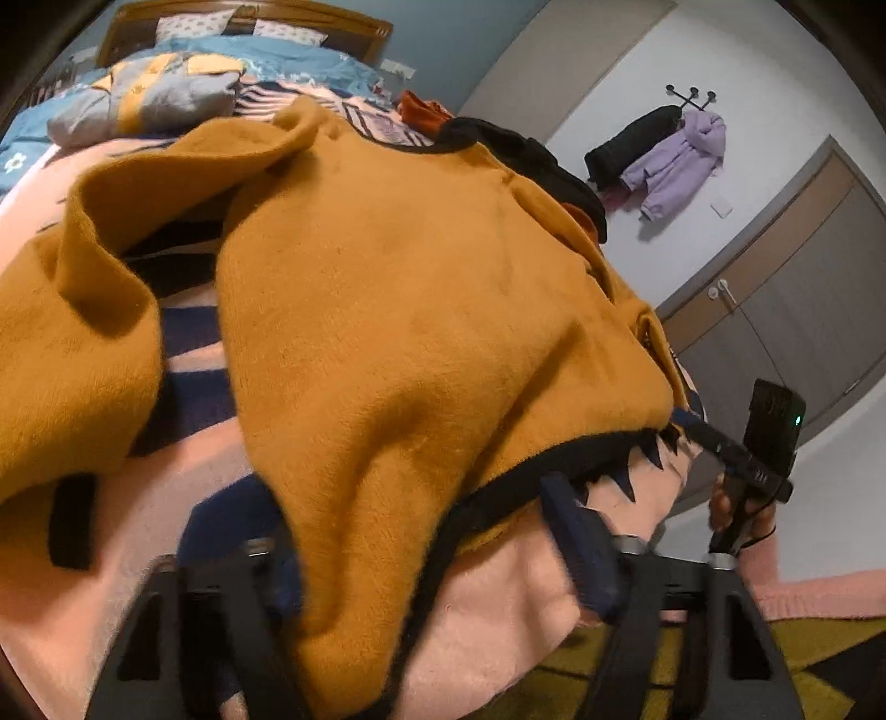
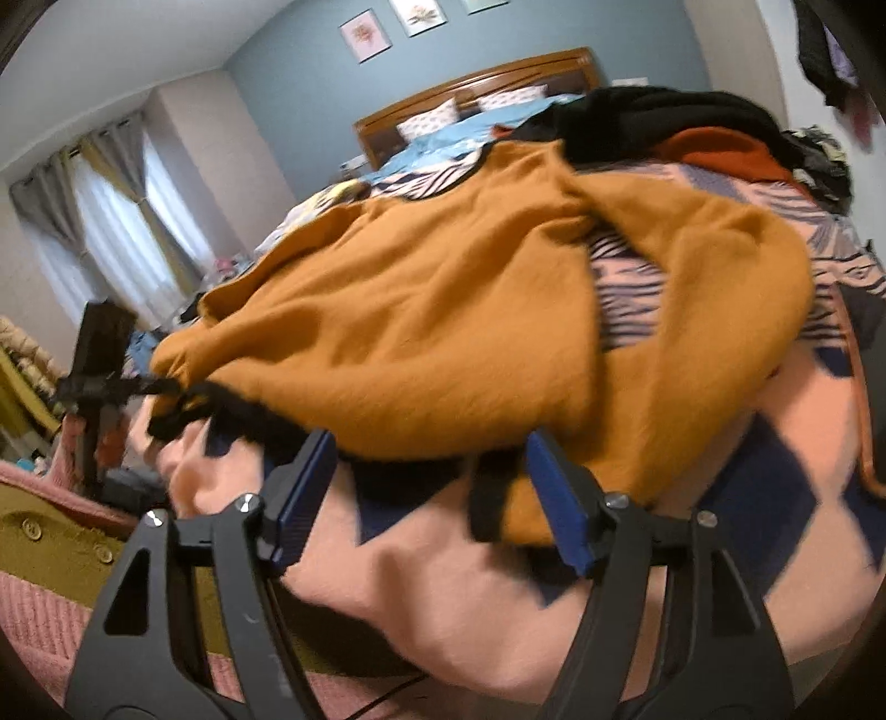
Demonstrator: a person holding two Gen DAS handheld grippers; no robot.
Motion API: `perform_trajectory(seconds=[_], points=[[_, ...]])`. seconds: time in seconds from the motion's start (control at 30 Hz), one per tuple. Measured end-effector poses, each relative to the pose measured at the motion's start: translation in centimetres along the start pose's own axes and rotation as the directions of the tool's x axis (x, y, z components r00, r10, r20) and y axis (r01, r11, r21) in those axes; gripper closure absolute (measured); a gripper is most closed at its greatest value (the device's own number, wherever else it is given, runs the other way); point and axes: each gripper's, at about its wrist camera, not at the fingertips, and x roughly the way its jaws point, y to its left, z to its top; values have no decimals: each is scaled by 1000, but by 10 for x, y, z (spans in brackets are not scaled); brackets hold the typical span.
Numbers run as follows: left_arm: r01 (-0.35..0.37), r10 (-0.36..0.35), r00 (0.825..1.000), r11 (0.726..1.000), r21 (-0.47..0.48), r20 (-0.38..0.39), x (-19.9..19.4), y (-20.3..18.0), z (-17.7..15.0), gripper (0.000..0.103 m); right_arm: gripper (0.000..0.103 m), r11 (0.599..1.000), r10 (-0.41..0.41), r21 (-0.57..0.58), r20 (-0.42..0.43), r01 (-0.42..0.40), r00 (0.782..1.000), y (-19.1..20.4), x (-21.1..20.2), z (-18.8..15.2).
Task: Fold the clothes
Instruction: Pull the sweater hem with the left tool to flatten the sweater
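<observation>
On the near end of the bed's pink blanket lies the mustard sweater, hem toward both tools. To fold well, pinch only the black hem trim at each corner. Left gripper straddles the hem, jaws parted; right gripper, tilted downward, is unclenched, nothing held.

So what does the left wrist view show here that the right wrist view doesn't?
Only the left wrist view: a purple jacket hanging from wall hooks beside a grey door, and a folded grey and yellow garment further up the bed.
Only the right wrist view: curtains and three framed pictures over the headboard.
Both: the mustard sweater with its black hem spread on the pink blanket, the blue bedding behind, and a black and orange clothes pile.
</observation>
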Motion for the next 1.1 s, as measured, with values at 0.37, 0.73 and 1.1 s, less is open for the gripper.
perform_trajectory(seconds=[0.37, 0.73, 1.1], points=[[72, -67, 997, 991, -115, 47, -10, 8, 6, 90, 92, 995, 48, 86, 110, -58, 993, -4, 21, 9], [138, -121, 986, 978, -157, 114, -56, -1, 9, 92, 95, 993, 53, 82, 284, -80, 957, 16, -76, 43], [-220, 213, 968, 975, 40, 135, -55, -26, -5, 47, 43, 986, -129, 126, 124, 113, 984, -20, -45, 15]])
